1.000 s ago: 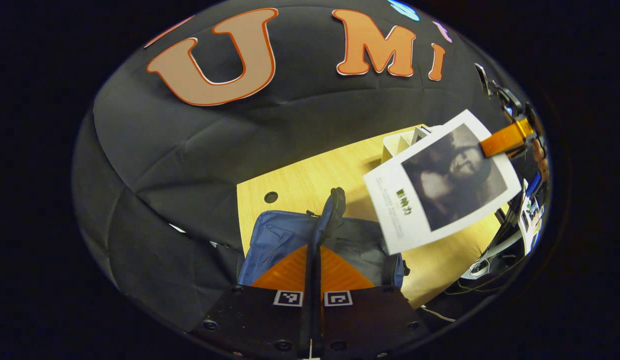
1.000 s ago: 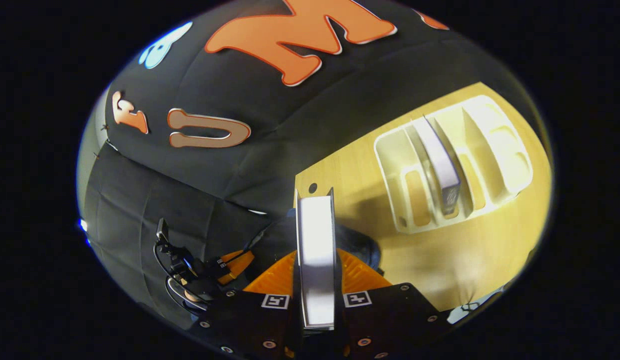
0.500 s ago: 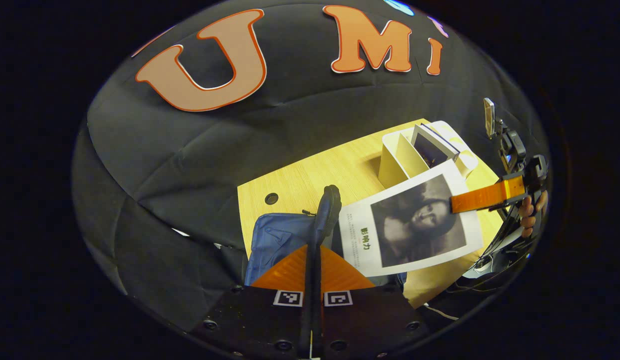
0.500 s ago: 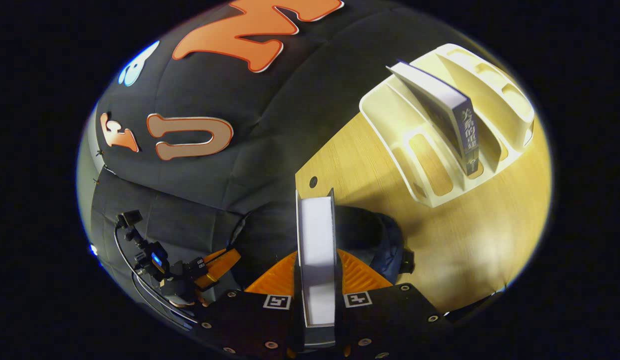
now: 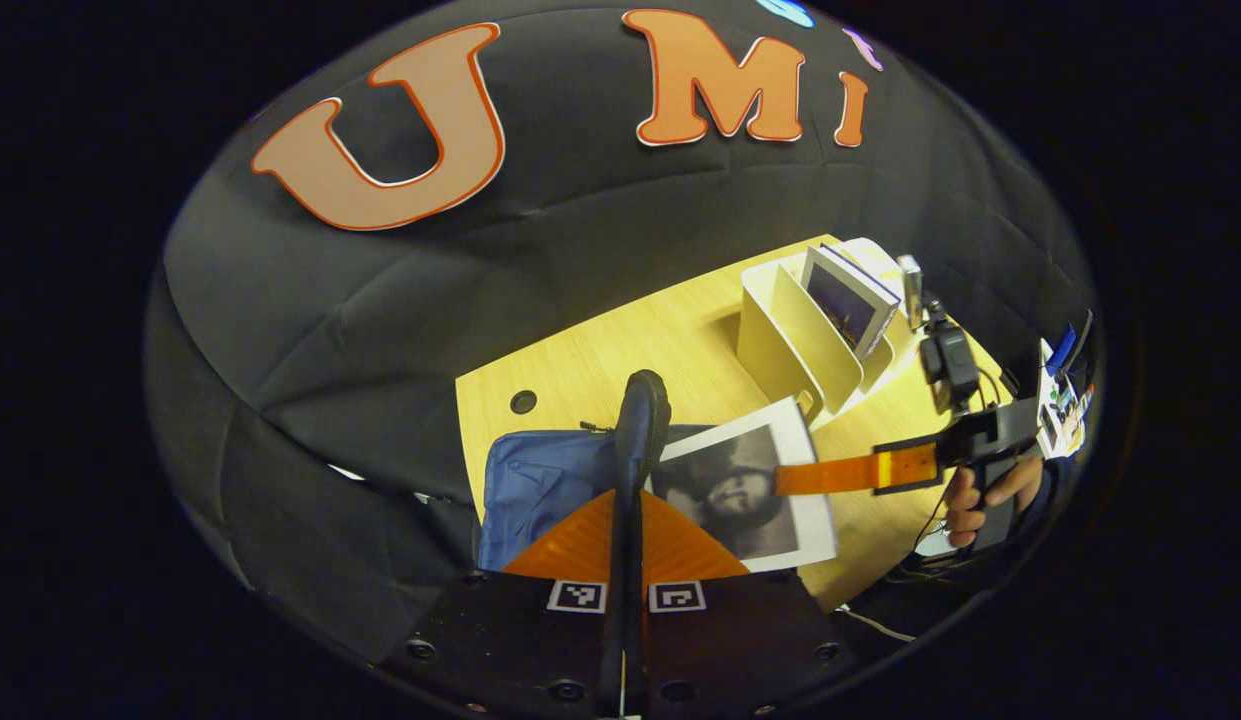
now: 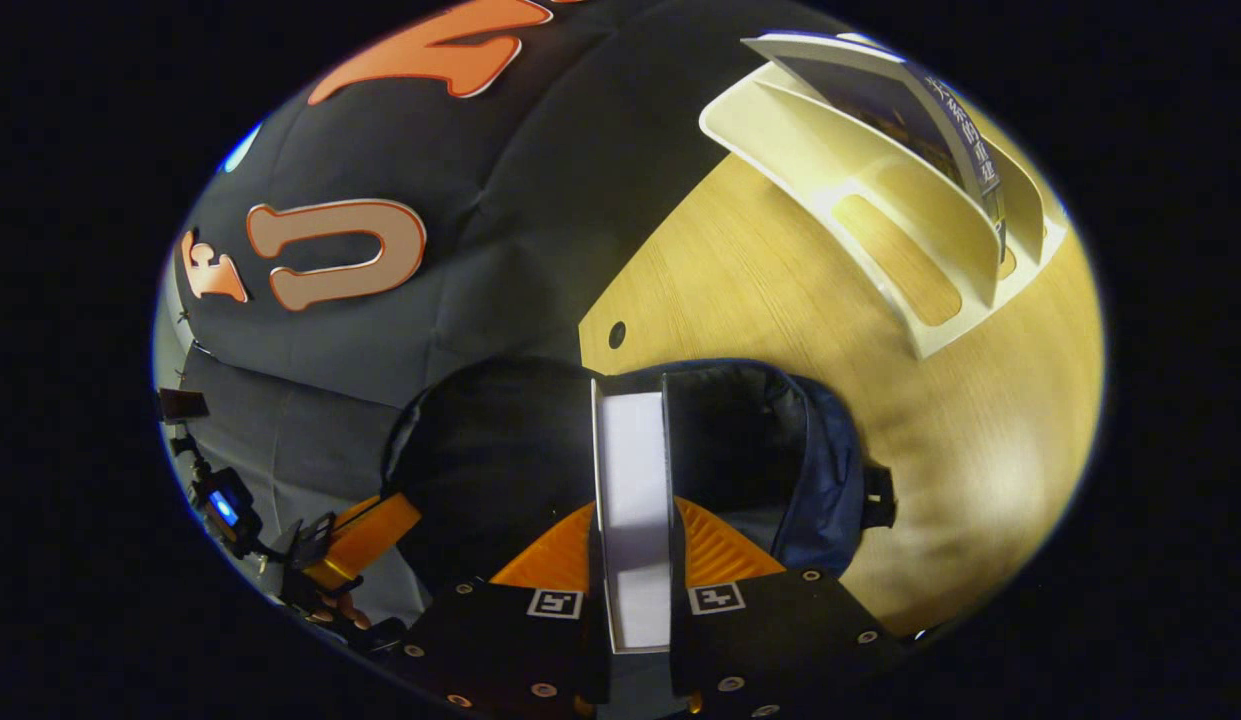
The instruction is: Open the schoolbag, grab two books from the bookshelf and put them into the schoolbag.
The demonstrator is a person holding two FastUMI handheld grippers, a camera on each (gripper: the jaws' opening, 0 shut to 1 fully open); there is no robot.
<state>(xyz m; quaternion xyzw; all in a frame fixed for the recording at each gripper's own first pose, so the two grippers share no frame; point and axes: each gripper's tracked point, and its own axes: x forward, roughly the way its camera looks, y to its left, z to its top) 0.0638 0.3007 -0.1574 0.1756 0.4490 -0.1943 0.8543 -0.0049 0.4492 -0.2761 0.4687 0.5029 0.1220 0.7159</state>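
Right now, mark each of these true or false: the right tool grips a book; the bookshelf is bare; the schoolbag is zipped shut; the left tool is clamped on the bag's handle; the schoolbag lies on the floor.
1. The right tool grips a book. True: both fingers press on its covers.
2. The bookshelf is bare. False: a second book stands in it.
3. The schoolbag is zipped shut. False: its mouth gapes, dark inside.
4. The left tool is clamped on the bag's handle. True.
5. The schoolbag lies on the floor. False: it rests on the wooden table.
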